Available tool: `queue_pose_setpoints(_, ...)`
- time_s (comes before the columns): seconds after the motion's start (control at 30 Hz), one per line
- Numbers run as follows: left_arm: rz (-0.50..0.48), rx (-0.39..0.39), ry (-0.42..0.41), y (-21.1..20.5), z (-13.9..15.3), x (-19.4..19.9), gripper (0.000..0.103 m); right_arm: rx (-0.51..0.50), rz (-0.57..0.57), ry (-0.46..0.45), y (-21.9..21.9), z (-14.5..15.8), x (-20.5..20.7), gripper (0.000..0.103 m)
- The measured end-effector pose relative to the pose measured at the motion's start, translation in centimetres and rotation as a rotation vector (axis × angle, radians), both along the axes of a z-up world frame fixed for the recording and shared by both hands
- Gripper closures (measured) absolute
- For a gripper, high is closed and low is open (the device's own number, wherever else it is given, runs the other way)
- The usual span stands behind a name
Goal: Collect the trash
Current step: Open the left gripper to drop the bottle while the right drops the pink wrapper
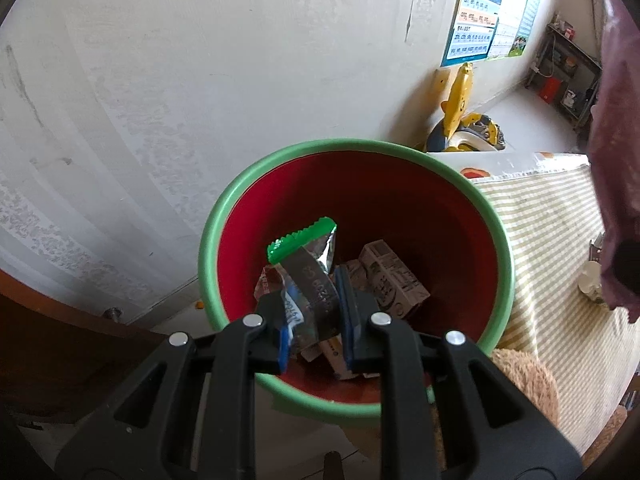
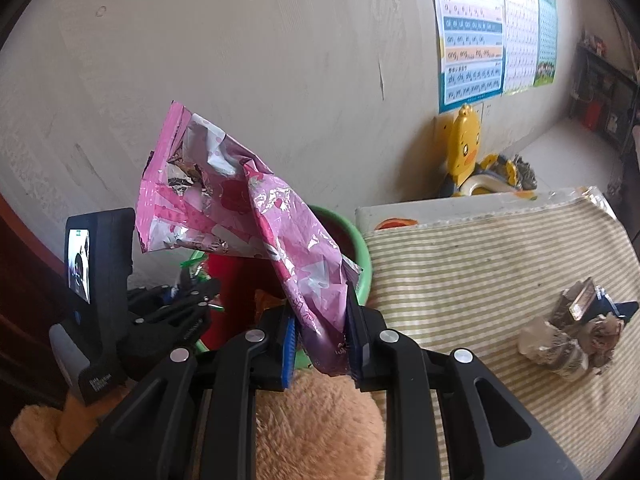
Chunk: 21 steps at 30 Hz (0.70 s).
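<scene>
Right gripper [image 2: 320, 340] clamped on a crumpled pink foil wrapper [image 2: 224, 204], its long axis rising up and left from the jaws. The red bin with a green rim [image 2: 362, 258] sits just ahead, below. Left gripper [image 1: 312, 320] is nearer, over the bin mouth, gripping a silver green-edged wrapper [image 1: 310, 264].

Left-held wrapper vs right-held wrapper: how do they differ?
The silver wrapper in the left gripper has a green serrated edge; the pink wrapper in the right gripper is printed pink with a foil lining. The silver wrapper is smaller and hangs inside the bin; the pink wrapper is larger, crumpled and held short of the bin. Both are clamped between shut pads.
</scene>
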<state>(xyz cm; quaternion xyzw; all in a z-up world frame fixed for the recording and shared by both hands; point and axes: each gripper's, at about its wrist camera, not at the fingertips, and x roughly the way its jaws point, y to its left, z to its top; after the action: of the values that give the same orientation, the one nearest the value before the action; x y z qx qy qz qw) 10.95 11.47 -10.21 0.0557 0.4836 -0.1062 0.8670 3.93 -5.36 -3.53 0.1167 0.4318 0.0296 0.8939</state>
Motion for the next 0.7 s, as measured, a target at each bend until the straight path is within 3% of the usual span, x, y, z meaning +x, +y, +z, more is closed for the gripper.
queue_pose_setpoints(0.53, -0.023, -0.011, 0.023, 0.0, -1.6, 1.1, 0.084, 0.008, 0.008, 0.05, 1.2, -1.1, 2.2, 0.08)
queue_pose_setpoints(0.6, -0.021, -0.012, 0.024, 0.0, -1.7, 1.2, 0.079, 0.007, 0.01, 0.047, 1.4, -1.2, 2.3, 0.075)
queue_pose_setpoints(0.67, -0.015, -0.013, 0.022, 0.1, -1.8, 1.2, 0.055, 0.013, 0.009, 0.04, 1.5, -1.3, 2.3, 0.064)
queue_pose_setpoints(0.7, -0.01, -0.016, 0.013, 0.2, -1.7, 1.1, 0.049, 0.016, 0.008, 0.038, 1.6, -1.2, 2.2, 0.062)
